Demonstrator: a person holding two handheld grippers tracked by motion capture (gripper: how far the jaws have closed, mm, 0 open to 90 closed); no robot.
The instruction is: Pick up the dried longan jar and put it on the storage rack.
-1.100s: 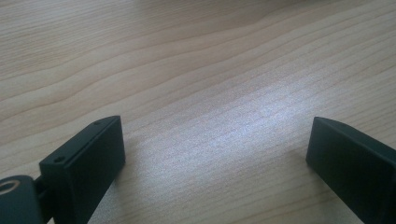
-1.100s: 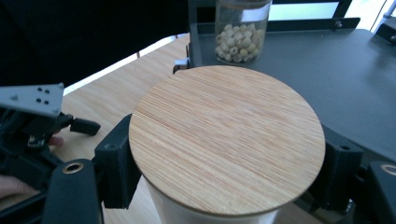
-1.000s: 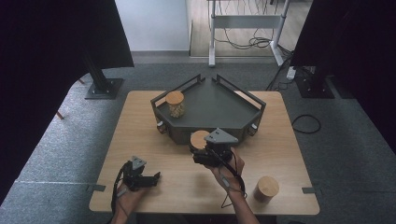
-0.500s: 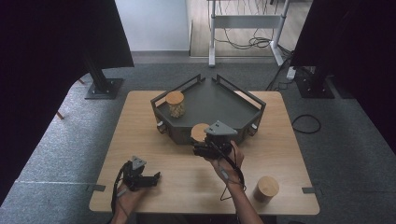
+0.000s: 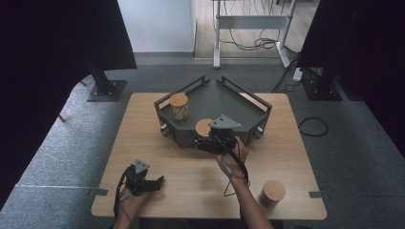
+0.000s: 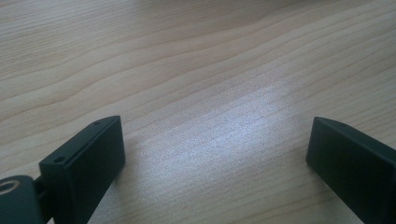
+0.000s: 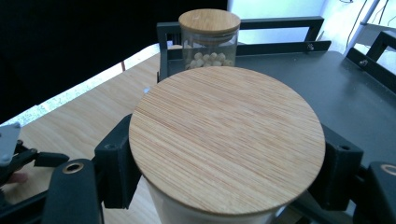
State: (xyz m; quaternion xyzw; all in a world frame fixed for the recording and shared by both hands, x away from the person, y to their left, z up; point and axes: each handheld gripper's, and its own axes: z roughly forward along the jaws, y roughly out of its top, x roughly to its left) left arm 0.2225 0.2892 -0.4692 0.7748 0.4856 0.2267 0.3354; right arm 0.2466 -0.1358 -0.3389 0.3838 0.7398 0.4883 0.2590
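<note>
My right gripper [image 5: 203, 137] is shut on a jar with a round bamboo lid [image 5: 204, 127] and holds it at the front edge of the dark grey tray [image 5: 248, 106]. In the right gripper view the lid [image 7: 226, 140] sits between the two black jaws, which press on the jar's sides. A glass jar of pale beads [image 5: 179, 106] stands upright in the tray's left corner, and shows behind the held lid [image 7: 209, 39]. My left gripper [image 5: 160, 180] rests low on the table near the front left, its jaws wide apart [image 6: 215, 144] over bare wood.
A third bamboo-lidded jar [image 5: 272, 192] stands near the table's front right corner. The wooden table [image 5: 138, 129] has free room left of the tray. Black stands [image 5: 102, 86] and cables [image 5: 313, 126] are on the floor around it.
My right gripper has carried the jar away from the person, toward the tray and slightly up. The left gripper has kept still.
</note>
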